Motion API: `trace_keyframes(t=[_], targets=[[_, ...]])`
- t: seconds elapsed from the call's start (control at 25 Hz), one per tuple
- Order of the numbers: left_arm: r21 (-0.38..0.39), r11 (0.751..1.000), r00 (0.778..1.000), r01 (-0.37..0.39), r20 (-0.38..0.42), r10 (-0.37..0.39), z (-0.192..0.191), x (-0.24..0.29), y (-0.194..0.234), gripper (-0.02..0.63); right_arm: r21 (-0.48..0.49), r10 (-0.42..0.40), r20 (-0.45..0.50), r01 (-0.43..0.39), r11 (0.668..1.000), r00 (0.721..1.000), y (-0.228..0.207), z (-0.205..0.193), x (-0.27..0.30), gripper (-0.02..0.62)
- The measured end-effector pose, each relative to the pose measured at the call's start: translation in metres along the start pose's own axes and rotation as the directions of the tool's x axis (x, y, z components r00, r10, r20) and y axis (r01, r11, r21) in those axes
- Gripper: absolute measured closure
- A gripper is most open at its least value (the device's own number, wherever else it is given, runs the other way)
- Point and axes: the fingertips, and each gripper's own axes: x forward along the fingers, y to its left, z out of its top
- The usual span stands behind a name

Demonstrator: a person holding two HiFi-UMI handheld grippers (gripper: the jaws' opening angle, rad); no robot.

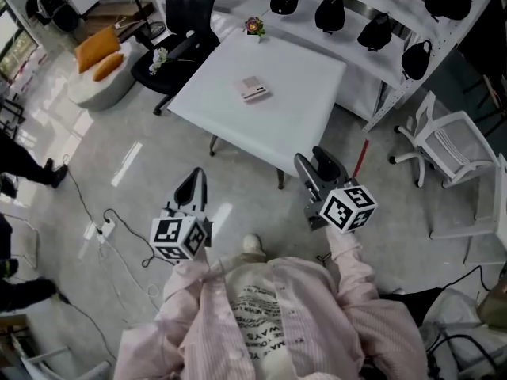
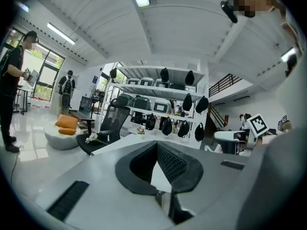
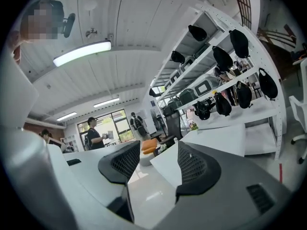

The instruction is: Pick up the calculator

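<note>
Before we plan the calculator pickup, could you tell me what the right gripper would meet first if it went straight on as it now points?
Probably the near corner of the white table, which shows between the open jaws of the right gripper. Depth is unclear, so it might pass under it.

Overhead and two level views share table (image 1: 293,77)

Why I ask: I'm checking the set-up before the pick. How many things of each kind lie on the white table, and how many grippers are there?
Calculator: 1
Flower pot: 1
Grippers: 2, left gripper and right gripper
Total: 4
</note>
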Motion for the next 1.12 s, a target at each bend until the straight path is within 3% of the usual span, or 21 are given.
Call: trace_keyframes(t=[0.4, 0.64, 1.12], targets=[[0.019, 0.999, 0.999, 0.037, -0.021, -0.036, 0.005, 0.05, 0.04, 0.606, 0.06, -0.007, -0.008, 0.007, 0.998, 1.0, -0.011, -0.005, 0.06, 0.382], [-0.022, 0.998, 0.997, 0.06, -0.042, -0.061, -0.009, 0.074, 0.046, 0.606, 0.089, -0.019, -0.032, 0.021, 0.996, 0.999, -0.028, -0.017, 0.088, 0.382], [-0.073, 0.997, 0.993, 0.019, -0.111, -0.027, -0.018, 0.18, 0.104, 0.606, 0.204, -0.013, -0.131, 0.04, 0.978, 0.991, -0.095, -0.04, 0.211, 0.382]])
